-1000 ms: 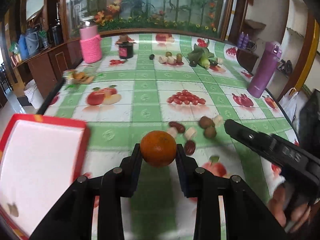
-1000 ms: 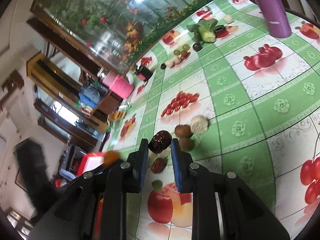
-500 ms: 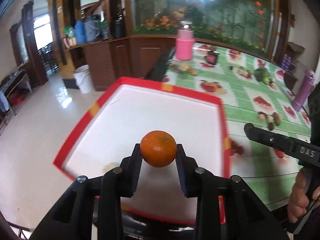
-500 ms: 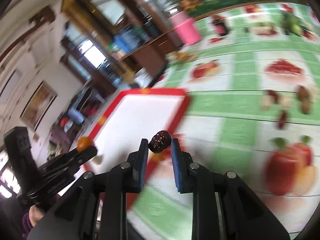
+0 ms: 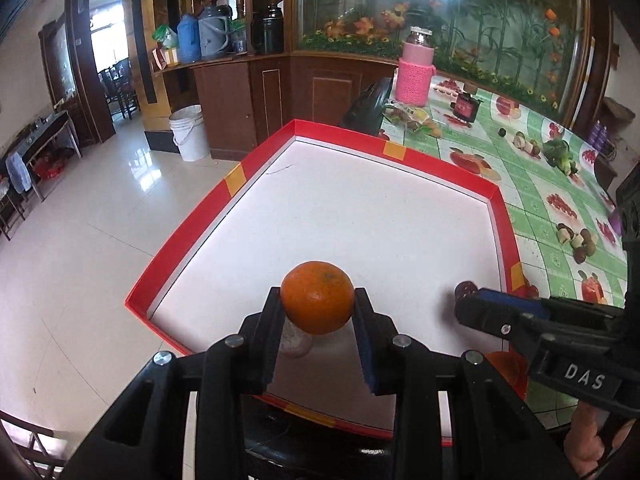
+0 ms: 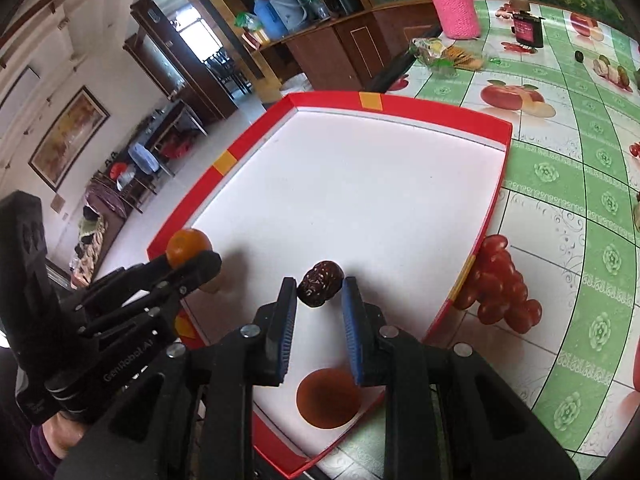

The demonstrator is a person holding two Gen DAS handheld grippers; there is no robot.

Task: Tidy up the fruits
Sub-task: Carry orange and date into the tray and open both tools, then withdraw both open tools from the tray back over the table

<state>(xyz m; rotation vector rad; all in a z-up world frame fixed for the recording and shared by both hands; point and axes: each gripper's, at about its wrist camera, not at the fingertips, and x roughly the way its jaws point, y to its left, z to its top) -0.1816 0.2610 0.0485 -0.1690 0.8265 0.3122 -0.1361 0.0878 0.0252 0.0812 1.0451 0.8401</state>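
An orange (image 5: 317, 297) is clamped between the fingers of my left gripper (image 5: 317, 308), low over the near left part of the red-rimmed white tray (image 5: 192, 236). A small pale fruit (image 5: 294, 344) lies in the tray just beneath it. My right gripper (image 6: 320, 292) is shut on a dark red date (image 6: 320, 278), above the tray's near side. Below it a second orange (image 6: 328, 398) rests on the tray (image 6: 256, 132) floor. In the right wrist view the left gripper (image 6: 196, 260) and its orange (image 6: 188, 246) show at the left. The right gripper (image 5: 468, 300) shows at the right in the left wrist view.
Loose dates and pale fruits (image 5: 576, 240) lie on the green fruit-print tablecloth right of the tray. Farther back stand a pink-sleeved bottle (image 5: 414, 76), a dark jar (image 5: 466, 106), a snack packet (image 5: 412, 118) and greens (image 5: 560, 154). Left of the tray is open floor with a white bucket (image 5: 190, 132).
Both grippers swung left from the loose fruit on the tablecloth to over the tray, carrying the orange and the date. Neither grip changed.
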